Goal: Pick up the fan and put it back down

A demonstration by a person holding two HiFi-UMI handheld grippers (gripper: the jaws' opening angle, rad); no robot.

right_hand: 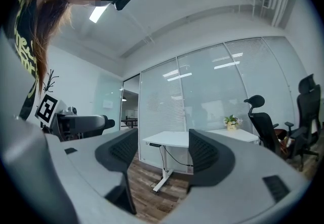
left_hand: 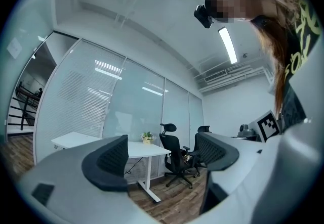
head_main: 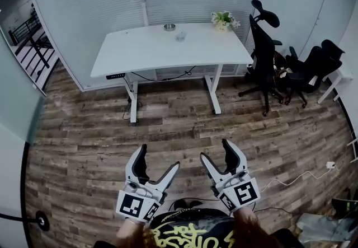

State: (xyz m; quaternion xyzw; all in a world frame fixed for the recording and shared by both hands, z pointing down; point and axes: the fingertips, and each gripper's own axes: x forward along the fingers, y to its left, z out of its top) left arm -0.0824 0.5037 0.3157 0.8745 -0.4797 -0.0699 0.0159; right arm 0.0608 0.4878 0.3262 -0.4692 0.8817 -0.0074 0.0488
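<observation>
I see no fan that I can make out. A white desk (head_main: pixel 151 51) stands across the room, with a small grey round object (head_main: pixel 169 27), a small glass (head_main: pixel 180 36) and a flower pot (head_main: pixel 225 20) on it. In the head view both grippers are held low in front of the person, above the wooden floor and far from the desk. My left gripper (head_main: pixel 159 158) is open with nothing between its jaws, and so is my right gripper (head_main: pixel 215 151). The left gripper view shows the left gripper (left_hand: pixel 162 154) empty, and the right gripper view shows the right gripper (right_hand: pixel 162 149) empty.
Two black office chairs (head_main: pixel 263 56) (head_main: pixel 310 68) stand to the right of the desk. A white cable with a plug (head_main: pixel 305 175) lies on the floor at the right. Glass walls with blinds (head_main: pixel 95 0) close off the back. An open doorway (head_main: pixel 22 34) is at the left.
</observation>
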